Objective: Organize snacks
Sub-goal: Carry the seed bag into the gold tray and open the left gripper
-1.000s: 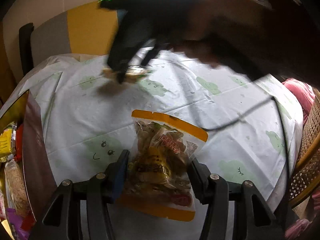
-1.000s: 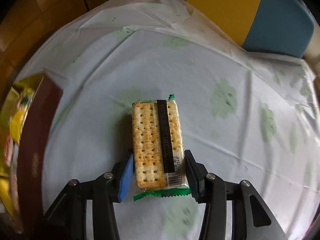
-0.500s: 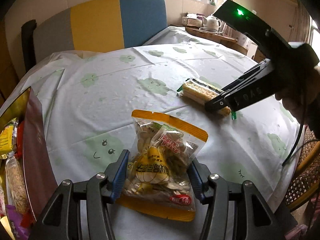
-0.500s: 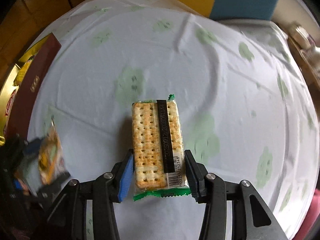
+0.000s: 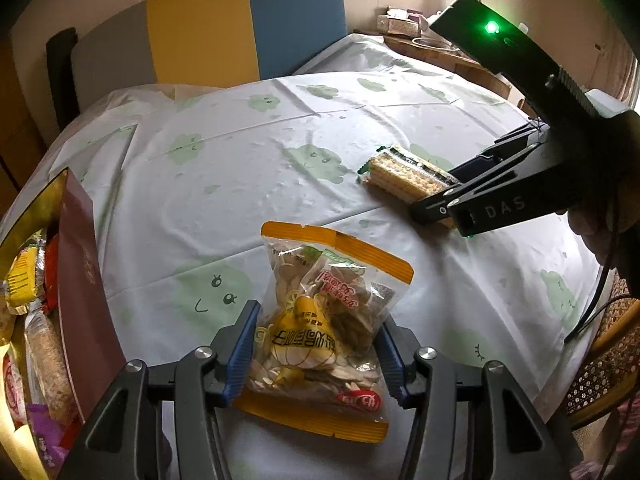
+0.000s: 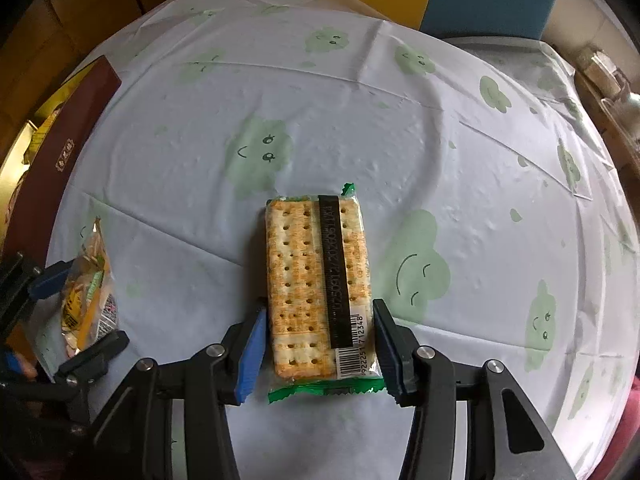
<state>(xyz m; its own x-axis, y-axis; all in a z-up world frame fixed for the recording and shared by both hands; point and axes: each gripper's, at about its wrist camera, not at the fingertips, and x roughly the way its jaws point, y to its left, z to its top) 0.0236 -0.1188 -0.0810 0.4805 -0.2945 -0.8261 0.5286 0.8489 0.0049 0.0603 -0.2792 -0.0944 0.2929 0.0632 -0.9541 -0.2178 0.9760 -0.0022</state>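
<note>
The cracker pack (image 6: 320, 288) lies flat on the tablecloth (image 6: 480, 160), right between the two fingers of my right gripper (image 6: 320, 350). Its long side runs straight away from me, the same way my fingers point. The end with the bar code is the near end, down by my fingertips, and the far end sticks out well past them. My right jaws are opening now. I can see a thin gap on each side, so the pads do not press on the pack any more.

The seed bag (image 5: 320, 328) sits the same way in my left gripper (image 5: 316, 350). Its long side points away from me, with one orange strip near and one far. Both blue pads touch the bag's sides and pinch it, and the jaws are closing.

My right gripper is the closer one to the crackers, and my left is closer to the seeds.

Off to the left of my left gripper stands the red box (image 5: 80, 280) with more snacks in it.
</note>
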